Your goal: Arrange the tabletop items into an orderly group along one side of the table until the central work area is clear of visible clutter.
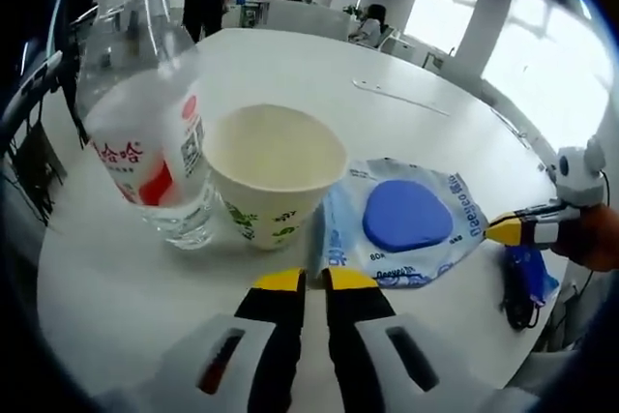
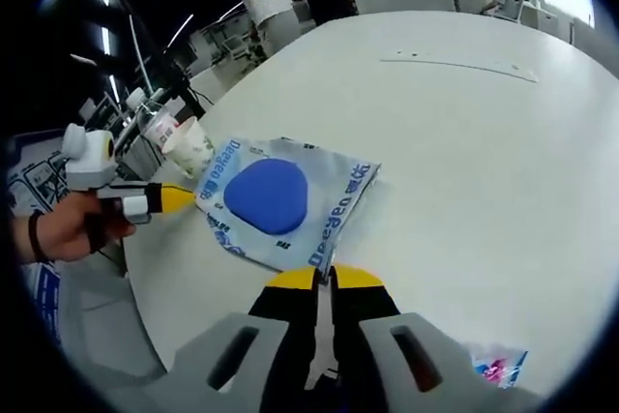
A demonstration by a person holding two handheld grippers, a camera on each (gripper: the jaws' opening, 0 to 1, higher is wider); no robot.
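Nearest in the left gripper view, the left hand-held gripper rests low over the white bench with its yellow-tipped jaws drawn almost together and nothing between them. Just beyond its tips stand a paper cup and, to the left and touching or nearly touching it, a clear water bottle with a red-and-white label; to the right of the cup lies a flat wet-wipes pack with a blue lid. These three already sit close together by the bench's near edge, which reads as most of the grouping done. In the right gripper view, the right hand-held gripper is also clenched on nothing, its tips just short of the pack's near edge. One small printed wrapper lies apart on the bench beside that gripper, away from the group, and appears to be what is left to gather. Farther out, the central bench is bare apart from a thin flat strip near the far side; I cannot tell whether it is loose clutter or part of the bench.
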